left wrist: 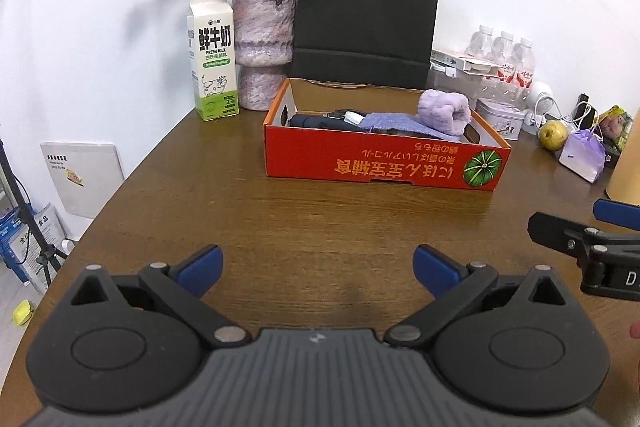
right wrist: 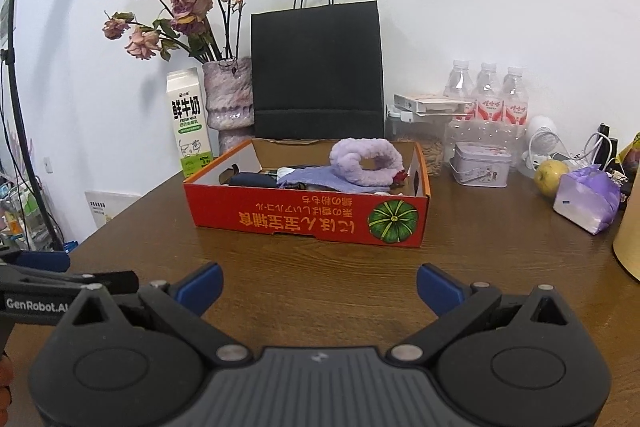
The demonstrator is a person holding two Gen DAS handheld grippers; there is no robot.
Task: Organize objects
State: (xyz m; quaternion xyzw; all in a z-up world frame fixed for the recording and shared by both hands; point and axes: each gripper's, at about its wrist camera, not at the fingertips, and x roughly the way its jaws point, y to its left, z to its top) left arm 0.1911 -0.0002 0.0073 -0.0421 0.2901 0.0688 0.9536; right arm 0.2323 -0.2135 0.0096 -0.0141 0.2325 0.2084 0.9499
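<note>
A low red cardboard box (left wrist: 376, 163) (right wrist: 304, 219) with a pumpkin print sits on the brown table ahead of both grippers. Inside it lie a fluffy lilac headband (left wrist: 444, 109) (right wrist: 366, 161), a flat purple cloth (left wrist: 400, 125) (right wrist: 320, 177) and a dark folded umbrella (left wrist: 316, 121) (right wrist: 252, 181). My left gripper (left wrist: 318, 269) is open over bare table, well short of the box. My right gripper (right wrist: 319, 287) is open too, holding nothing. Each gripper shows at the edge of the other's view.
Behind the box stand a milk carton (left wrist: 214, 61) (right wrist: 190, 121), a vase of dried roses (left wrist: 262, 47) (right wrist: 230, 103) and a black paper bag (left wrist: 364, 23) (right wrist: 316, 71). To the right are water bottles (right wrist: 486, 95), a tin (right wrist: 480, 165), a pear (right wrist: 552, 177) and a purple pouch (right wrist: 588, 201).
</note>
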